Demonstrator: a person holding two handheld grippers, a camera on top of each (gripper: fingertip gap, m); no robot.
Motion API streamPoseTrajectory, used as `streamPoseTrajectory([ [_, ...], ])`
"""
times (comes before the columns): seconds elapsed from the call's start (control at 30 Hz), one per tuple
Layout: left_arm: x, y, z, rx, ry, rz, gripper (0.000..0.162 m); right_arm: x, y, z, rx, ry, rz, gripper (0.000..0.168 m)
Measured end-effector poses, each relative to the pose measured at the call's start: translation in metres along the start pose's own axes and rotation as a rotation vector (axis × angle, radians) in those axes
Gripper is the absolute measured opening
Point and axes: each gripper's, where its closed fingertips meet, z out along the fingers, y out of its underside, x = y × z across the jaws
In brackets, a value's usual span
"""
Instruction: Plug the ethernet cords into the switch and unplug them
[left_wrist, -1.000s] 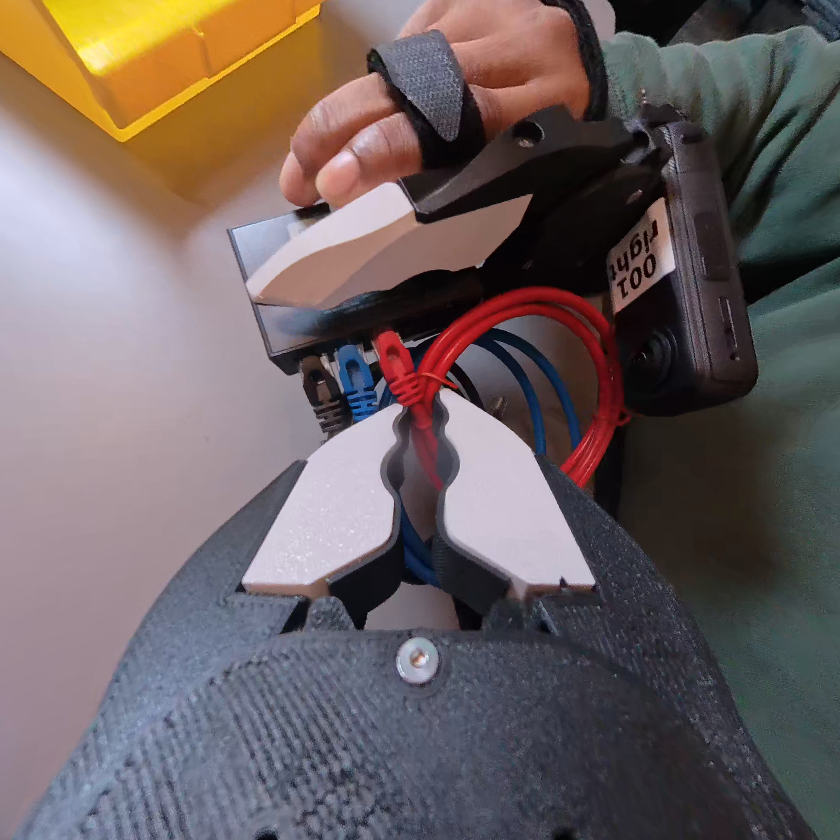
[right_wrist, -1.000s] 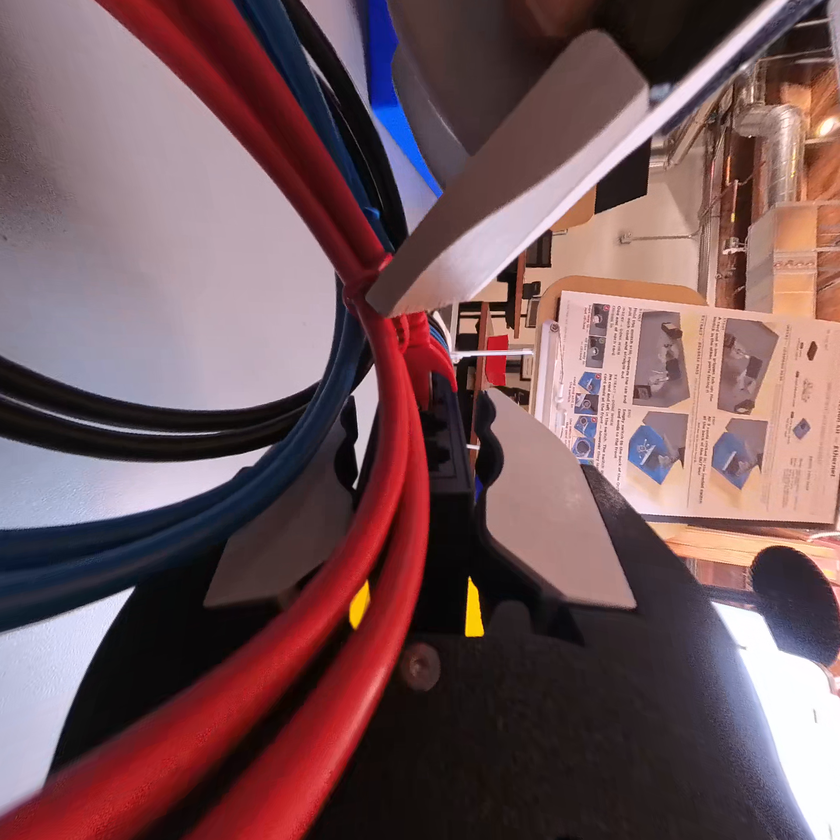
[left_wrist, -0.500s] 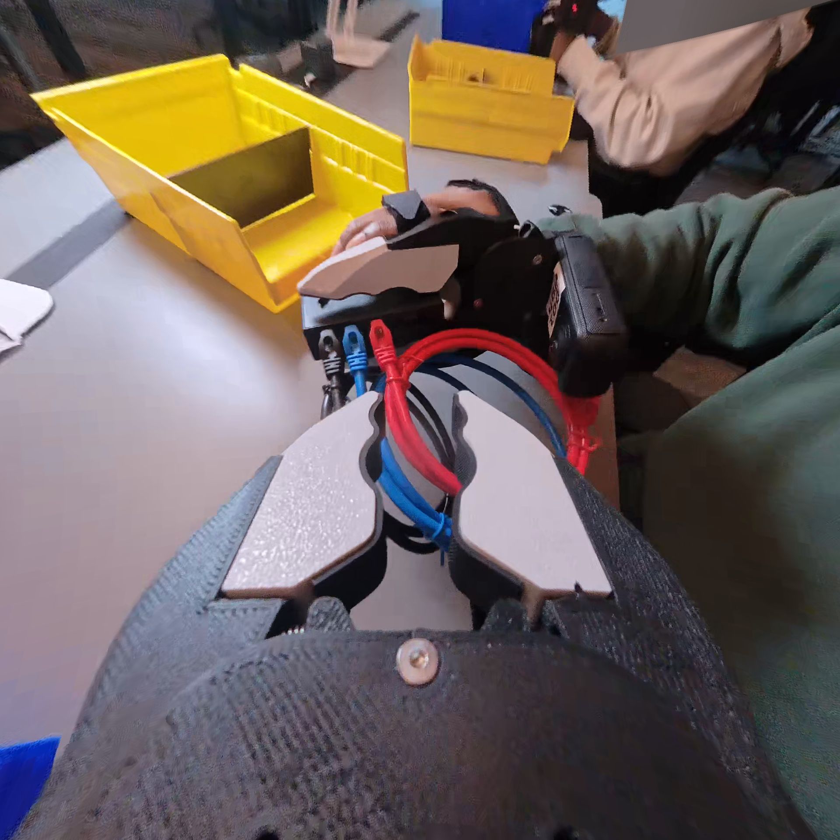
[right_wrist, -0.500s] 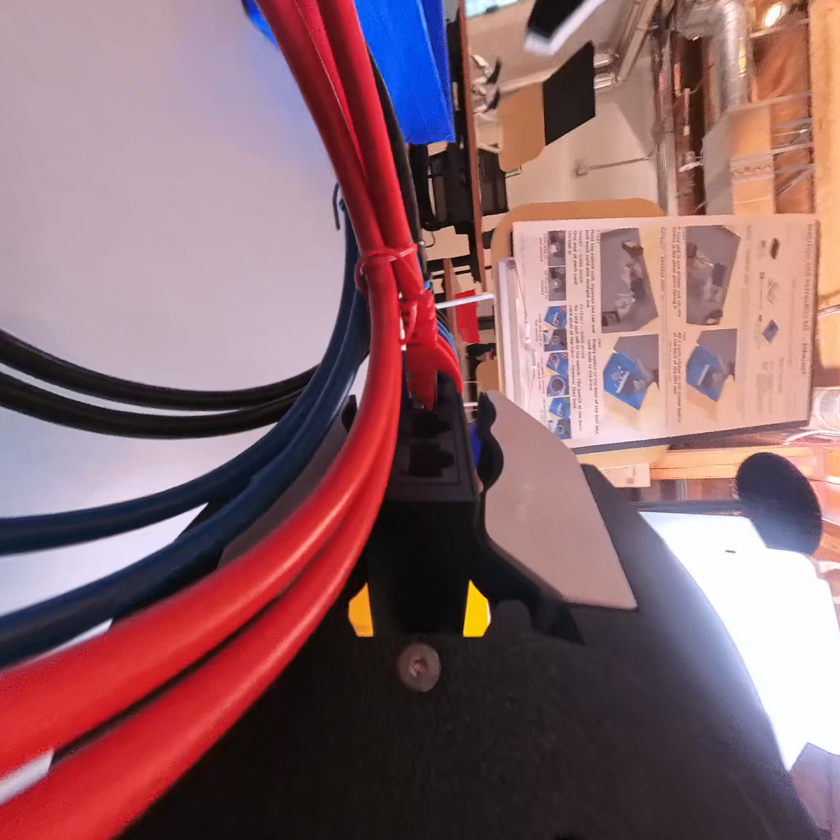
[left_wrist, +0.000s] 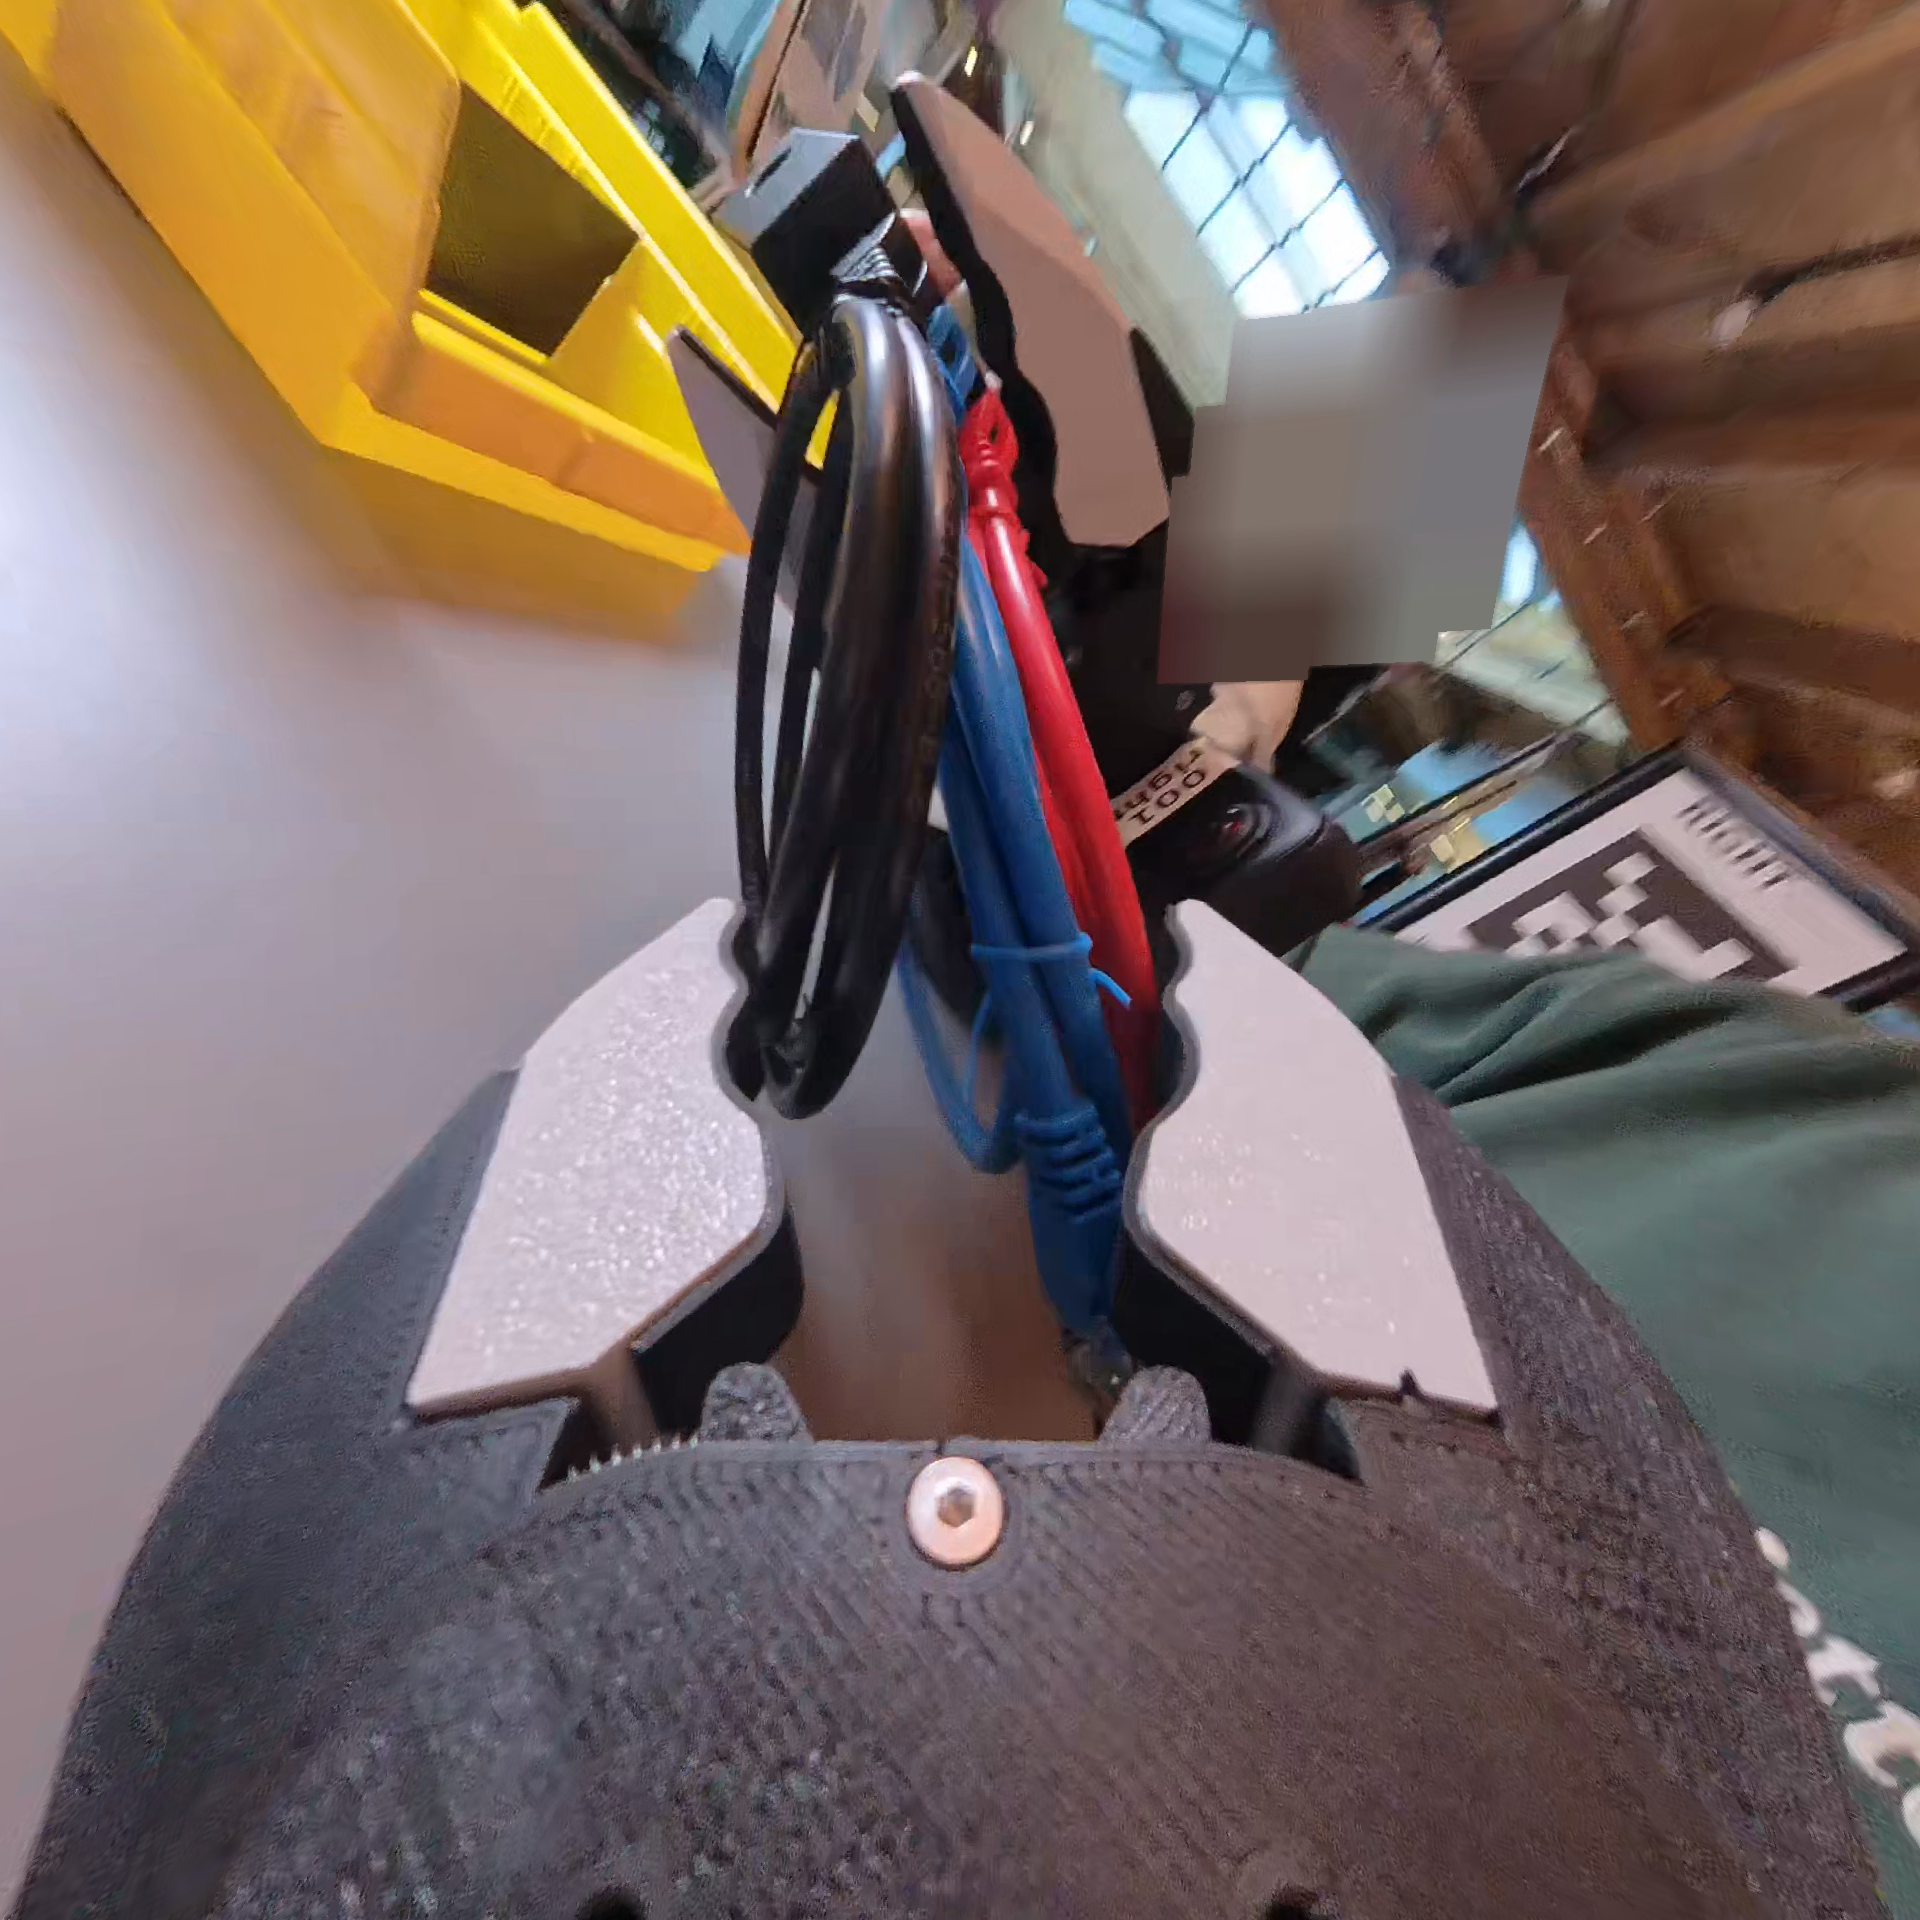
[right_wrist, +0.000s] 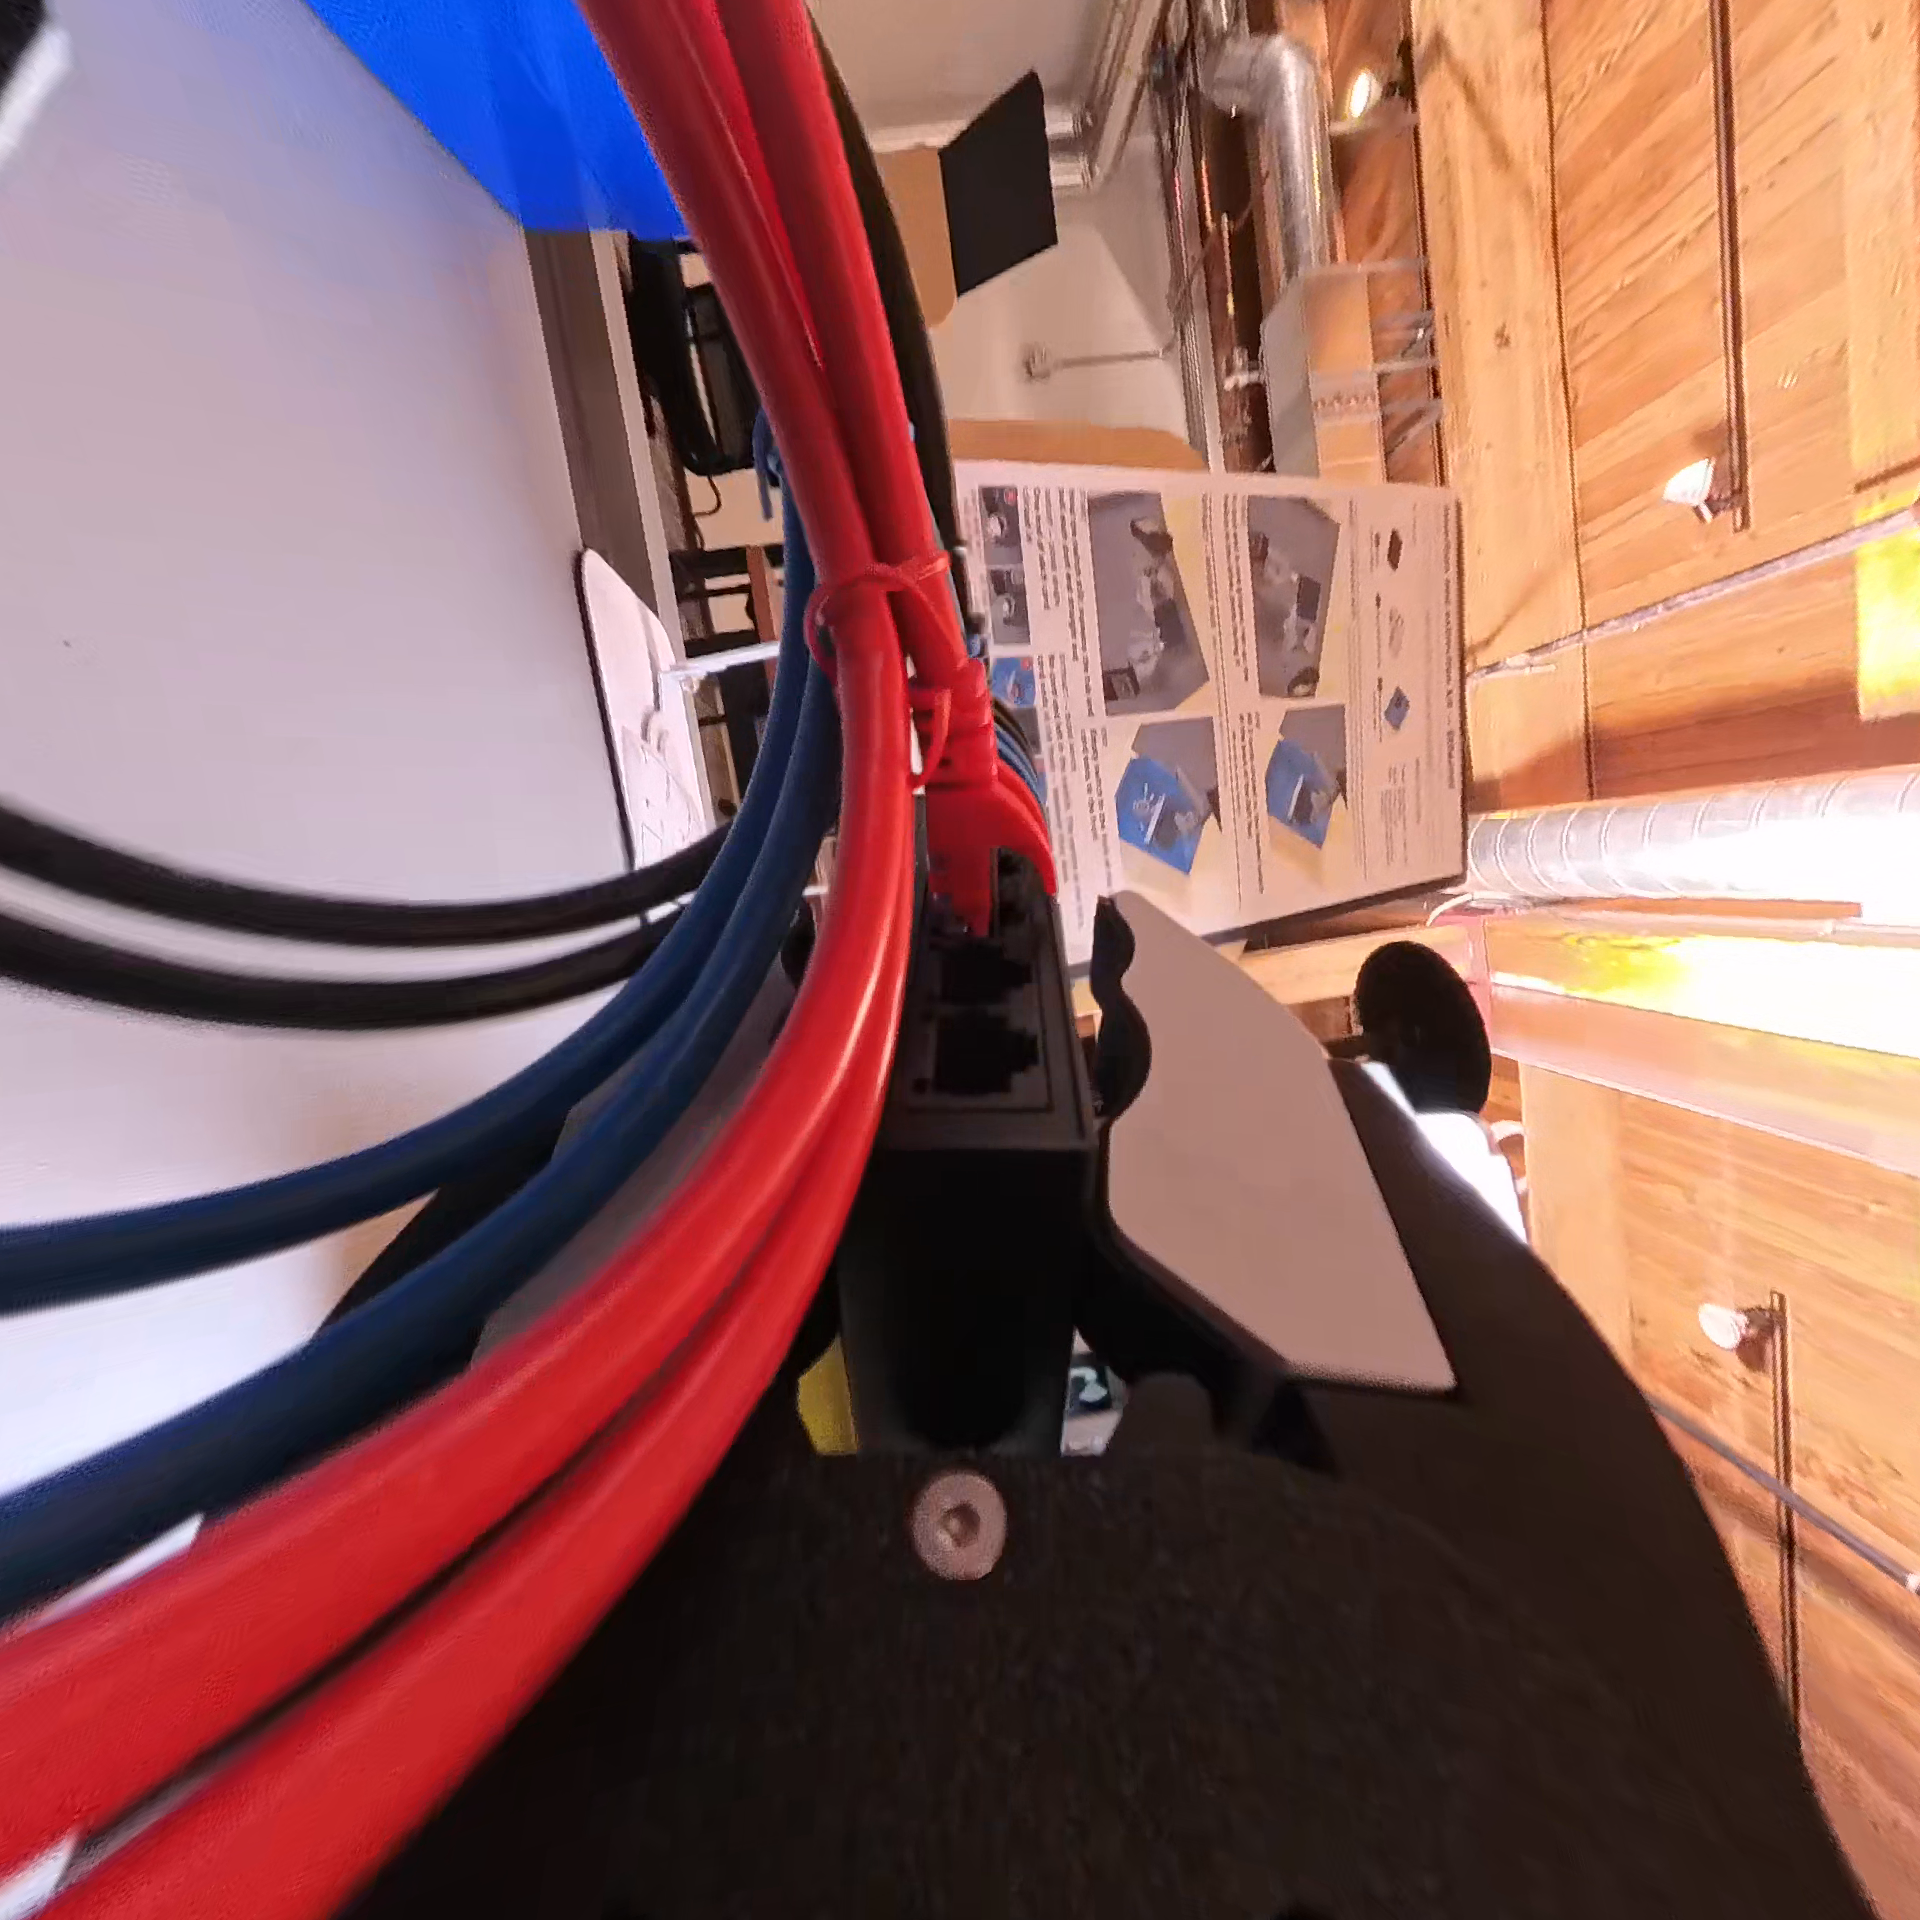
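Left gripper (left_wrist: 951, 1023) jaws widened, empty; glossy coiled cords (left_wrist: 997, 727) dangle between. Right gripper (right_wrist: 992, 1039) clamps boxy black switch (right_wrist: 977, 1143).

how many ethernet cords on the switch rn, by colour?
3. Black coiled cord hangs leftmost, blue cord in the middle, red cord rightmost, all running up to the black switch. Only the red plug's seating shows clearly; more could be hidden.

A white label (left_wrist: 1164, 805) on the right gripper's camera and an instruction poster (right_wrist: 1216, 696) bear writing.
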Motion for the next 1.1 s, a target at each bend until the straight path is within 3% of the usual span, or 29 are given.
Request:
streamPoseTrajectory([
  [0.03,0.003,-0.002,0.003,0.052,0.042,-0.044,0.062,0.000,0.003,0.002,-0.019,0.000,0.008,0.051],
  [0.13,0.004,-0.012,0.000,0.133,0.050,-0.013,0.024,-0.005,0.013,0.007,-0.089,-0.031,0.053,0.051],
  [0.23,0.003,-0.034,-0.020,0.055,-0.096,0.203,0.017,-0.017,0.008,0.008,-0.114,-0.151,0.152,0.054],
  [0.3,0.005,-0.058,-0.037,-0.002,-0.193,0.328,0.015,-0.024,-0.003,0.004,-0.083,-0.273,0.229,0.072],
  [0.4,0.011,-0.084,-0.055,-0.172,-0.262,0.450,0.015,-0.024,-0.013,-0.014,-0.051,-0.517,0.387,0.083],
  [0.47,0.016,-0.092,-0.062,-0.345,-0.292,0.536,0.015,-0.021,-0.030,-0.039,0.038,-0.781,0.572,0.070],
  [0.53,0.015,-0.095,-0.065,-0.544,-0.337,0.601,0.016,0.000,-0.048,-0.053,0.148,-0.948,0.771,0.072],
  [0.7,0.017,-0.075,-0.047,-0.970,-0.265,0.630,0.016,0.025,-0.075,-0.036,0.200,-1.040,0.811,0.076],
  [0.77,0.021,-0.069,-0.030,-1.028,-0.218,0.653,0.015,0.010,-0.087,-0.030,0.196,-1.130,0.824,0.058],
  [0.83,0.015,-0.069,-0.020,-1.030,-0.222,0.697,0.021,0.001,-0.086,-0.022,0.180,-1.168,0.905,0.040],
  [0.93,0.023,-0.097,-0.006,-0.682,-0.133,0.668,0.043,0.010,-0.073,-0.015,0.227,-1.161,1.206,0.012],
  [1.03,0.015,-0.118,-0.021,-0.371,-0.079,0.643,0.063,0.011,-0.050,-0.011,0.236,-1.060,1.408,0.012],
  [1.1,0.005,-0.110,-0.031,-0.279,-0.019,0.612,0.070,0.017,-0.039,-0.009,0.268,-1.003,1.576,0.012],
])
